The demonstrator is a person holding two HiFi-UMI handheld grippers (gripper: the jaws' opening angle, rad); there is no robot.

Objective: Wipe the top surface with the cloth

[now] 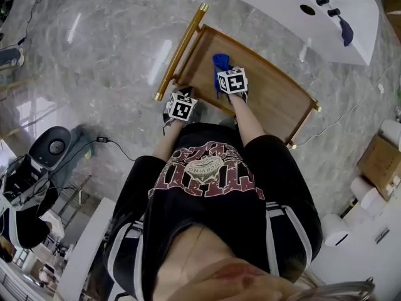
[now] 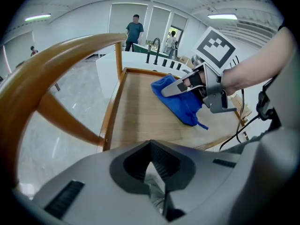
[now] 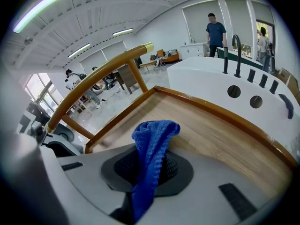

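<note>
Pinching the blue cloth (image 3: 151,139) between its jaws, the right gripper (image 3: 150,165) holds it down on the wooden top (image 3: 211,130) of the cart, toward the handle (image 3: 93,81) end; left gripper (image 2: 152,172) jaws pressed together with nothing in them, just off the near corner by the handle; white counter (image 1: 326,5) beyond the cart

The cloth (image 1: 220,63) lies on the table top (image 1: 269,93), toward its left side. The near end of the cloth sits between the jaws of the right gripper (image 3: 149,167). The left gripper (image 1: 180,103) is to the left, just in front of the table's near left corner, beside the handle bar (image 1: 182,49). A counter (image 1: 326,17) stands behind the table. A box (image 1: 382,162) sits on the floor to the right.
</note>
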